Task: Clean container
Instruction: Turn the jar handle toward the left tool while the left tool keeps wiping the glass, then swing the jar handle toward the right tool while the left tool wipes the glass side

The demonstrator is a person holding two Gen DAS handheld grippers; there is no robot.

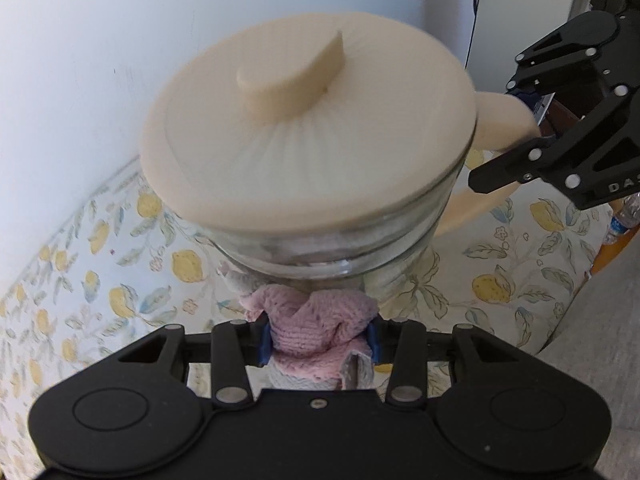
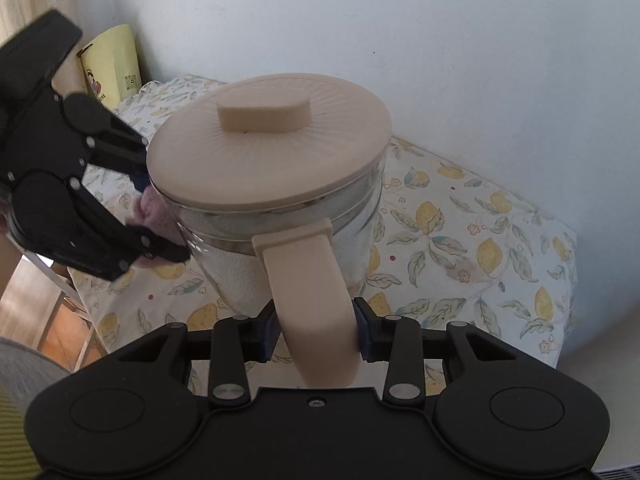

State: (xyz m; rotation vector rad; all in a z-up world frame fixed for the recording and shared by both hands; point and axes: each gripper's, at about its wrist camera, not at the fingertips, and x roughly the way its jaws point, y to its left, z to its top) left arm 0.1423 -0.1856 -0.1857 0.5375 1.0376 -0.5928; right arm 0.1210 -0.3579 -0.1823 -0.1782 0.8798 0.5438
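Cloth (image 1: pixel 320 334), pink and bunched, sits clamped between the left claw's (image 1: pixel 319 342) fingers, its front pressed against the glass wall of the jug (image 1: pixel 332 256) just ahead, presumably so the outside can be rubbed. The right claw (image 2: pixel 316 334) is closed on the beige handle (image 2: pixel 310 300), which juts straight back between its fingers; that grip likely steadies the jug against the wiping push from the far side. The jug appears lifted and tilted above the lemon-print tablecloth (image 2: pixel 480 248), though contact underneath is hidden. Its lid (image 2: pixel 272 156) remains on, so only the outer wall gets cleaned for now.
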